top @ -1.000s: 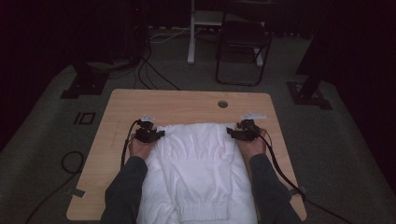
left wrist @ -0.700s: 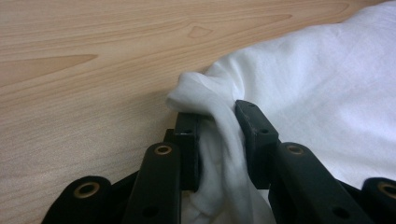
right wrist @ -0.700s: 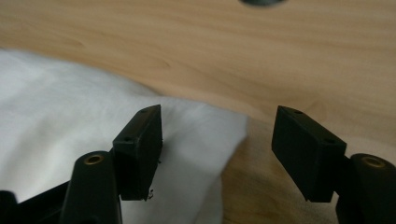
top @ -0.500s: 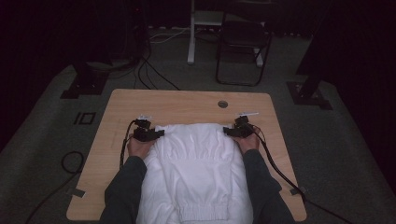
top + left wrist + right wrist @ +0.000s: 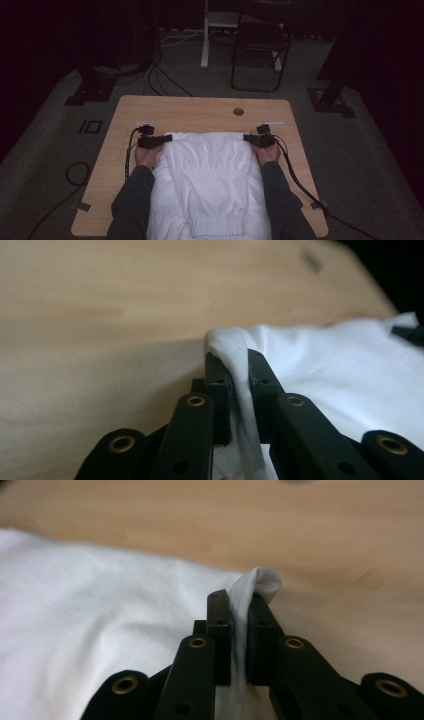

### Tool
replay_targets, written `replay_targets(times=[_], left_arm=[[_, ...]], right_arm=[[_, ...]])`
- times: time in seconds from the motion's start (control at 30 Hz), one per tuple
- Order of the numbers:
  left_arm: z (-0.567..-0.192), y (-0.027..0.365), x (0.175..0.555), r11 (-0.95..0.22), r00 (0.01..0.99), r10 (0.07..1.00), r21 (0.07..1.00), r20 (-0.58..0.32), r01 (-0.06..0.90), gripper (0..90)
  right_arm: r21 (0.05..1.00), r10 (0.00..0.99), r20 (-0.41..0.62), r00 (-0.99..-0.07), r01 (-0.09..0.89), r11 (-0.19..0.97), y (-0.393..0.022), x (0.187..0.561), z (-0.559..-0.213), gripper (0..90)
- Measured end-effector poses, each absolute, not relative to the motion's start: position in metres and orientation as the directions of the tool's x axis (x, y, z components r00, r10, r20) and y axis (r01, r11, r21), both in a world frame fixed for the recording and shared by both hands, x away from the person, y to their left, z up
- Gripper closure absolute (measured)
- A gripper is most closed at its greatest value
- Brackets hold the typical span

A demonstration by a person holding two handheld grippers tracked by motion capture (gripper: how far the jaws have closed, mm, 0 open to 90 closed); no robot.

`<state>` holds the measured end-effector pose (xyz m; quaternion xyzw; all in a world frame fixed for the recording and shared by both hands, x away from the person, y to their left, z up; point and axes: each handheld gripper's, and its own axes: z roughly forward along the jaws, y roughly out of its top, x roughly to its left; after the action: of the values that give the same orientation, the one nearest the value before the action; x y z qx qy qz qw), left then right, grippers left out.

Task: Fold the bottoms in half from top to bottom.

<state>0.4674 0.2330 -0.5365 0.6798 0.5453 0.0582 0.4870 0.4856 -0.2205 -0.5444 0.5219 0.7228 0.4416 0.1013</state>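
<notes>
Left hand-held gripper (image 5: 167, 139): sitting at the far left corner of the white garment (image 5: 207, 185). In the left gripper view, the left hand-held gripper (image 5: 239, 372) is pinching a raised fold of the white garment (image 5: 345, 375); its jaws have just been closing and are now pressing narrowly on the cloth, with a strip of fabric running down between them. The person's left hand (image 5: 146, 156) is gripping the tool from the near side, and a black cable (image 5: 131, 150) is trailing along the bench (image 5: 200, 110) beside the sleeve.

White garment: lying flat across the middle of the bench, spreading from the far edge held by the two tools down to the near edge, where a ribbed hem (image 5: 219, 227) is hanging between the forearms. Surface mostly smooth, a gathered band crossing its middle.

Right hand-held gripper (image 5: 246, 138): sitting at the far right corner of the garment. In the right gripper view, the right hand-held gripper (image 5: 239, 610) is clamping a bunched fold of the white garment (image 5: 100, 610); its jaws have just been closing too, and cloth is caught between them, a small loop poking out beyond the tips. The right hand (image 5: 268, 152) is holding the tool from the near side.

Far of the garment, bare bench with a round cable hole (image 5: 238, 111) near its far edge. Beyond the bench, a dark chair (image 5: 260, 47) is standing on the carpeted floor (image 5: 370, 150).
</notes>
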Motion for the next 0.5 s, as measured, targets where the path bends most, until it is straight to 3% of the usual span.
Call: replay_targets(times=[0.13, 0.17, 0.27, 0.5], left_arm=[[-0.517, 0.228, 0.466, 0.039, 0.425, 0.811, 0.763, -0.401, 0.645, 84.3], [-0.498, 0.225, 0.465, 0.053, 0.442, 0.810, 0.799, -0.386, 0.599, 84.3], [-0.477, 0.222, 0.463, 0.044, 0.462, 0.813, 0.830, -0.353, 0.557, 84.1], [-0.464, 0.225, 0.441, 0.004, 0.505, 0.806, 0.857, -0.308, 0.515, 84.0]], right_arm=[[0.782, 0.845, 0.293, -0.447, 0.621, 0.058, -0.224, 0.485, -0.524, 84.2], [0.793, 0.851, 0.275, -0.447, 0.606, 0.062, -0.224, 0.484, -0.518, 84.1], [0.870, 0.854, 0.232, -0.466, 0.491, 0.031, -0.229, 0.481, -0.484, 84.0], [0.897, 0.818, 0.223, -0.531, 0.441, 0.042, -0.235, 0.458, -0.472, 83.8]])
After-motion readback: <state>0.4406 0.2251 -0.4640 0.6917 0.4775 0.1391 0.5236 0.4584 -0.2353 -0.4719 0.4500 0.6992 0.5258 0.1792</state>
